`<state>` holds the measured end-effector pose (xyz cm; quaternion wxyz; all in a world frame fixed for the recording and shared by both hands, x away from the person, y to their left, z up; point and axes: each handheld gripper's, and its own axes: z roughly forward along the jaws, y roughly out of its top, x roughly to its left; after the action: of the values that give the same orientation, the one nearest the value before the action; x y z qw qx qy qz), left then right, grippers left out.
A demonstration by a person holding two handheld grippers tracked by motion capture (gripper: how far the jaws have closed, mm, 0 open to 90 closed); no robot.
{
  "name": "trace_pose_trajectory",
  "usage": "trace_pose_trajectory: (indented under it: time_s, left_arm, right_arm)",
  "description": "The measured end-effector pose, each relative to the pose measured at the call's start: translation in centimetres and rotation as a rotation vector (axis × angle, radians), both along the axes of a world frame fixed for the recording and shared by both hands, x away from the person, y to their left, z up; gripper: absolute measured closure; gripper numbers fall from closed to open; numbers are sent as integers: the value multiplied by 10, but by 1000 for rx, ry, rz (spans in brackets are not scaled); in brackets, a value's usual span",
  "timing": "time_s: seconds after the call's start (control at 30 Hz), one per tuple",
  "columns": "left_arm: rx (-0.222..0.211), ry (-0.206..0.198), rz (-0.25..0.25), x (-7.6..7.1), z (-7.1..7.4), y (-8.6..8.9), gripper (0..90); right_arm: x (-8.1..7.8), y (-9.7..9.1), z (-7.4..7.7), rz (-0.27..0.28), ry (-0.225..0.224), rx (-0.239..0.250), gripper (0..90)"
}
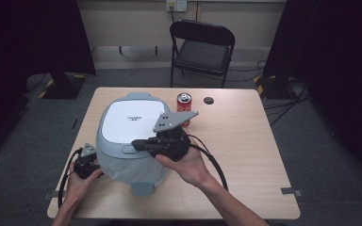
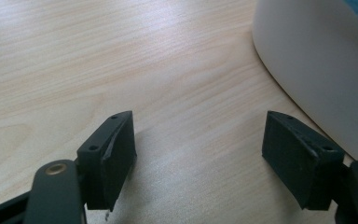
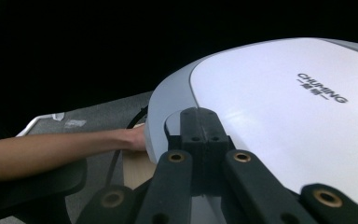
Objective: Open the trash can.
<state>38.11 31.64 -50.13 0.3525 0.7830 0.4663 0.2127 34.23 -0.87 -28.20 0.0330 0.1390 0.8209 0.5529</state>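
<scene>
Rice cooker point(image 1: 128, 136), pale grey body, white lid down so the contents are hidden; stands left of centre on the wooden table point(image 1: 245, 155), long axis running away from the person, front latch toward the near edge. Right gripper point(image 1: 139, 145): jaws clenched together on nothing, tips over the lid's front latch area. Left gripper point(image 1: 90, 165): jaws released and parted, empty, low on the table just beside the cooker's left wall.
</scene>
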Motion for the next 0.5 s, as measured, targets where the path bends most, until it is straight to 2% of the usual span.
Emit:
trace_pose_trajectory:
  time_s: [0.13,0.2,0.27,0.5]
  left_arm:
    - [0,0,0,0,0,0,252]
    - [0,0,0,0,0,0,252]
    - [-1,0,0,0,0,0,251]
    - [0,1,-1,0,0,0,251]
  right_arm:
    - [-3,4,1,1,-23,-18,900]
    - [-4,4,1,1,-22,-22,900]
    - [-4,5,-2,12,-1,-12,900]
    - [-4,5,-3,9,-1,-4,900]
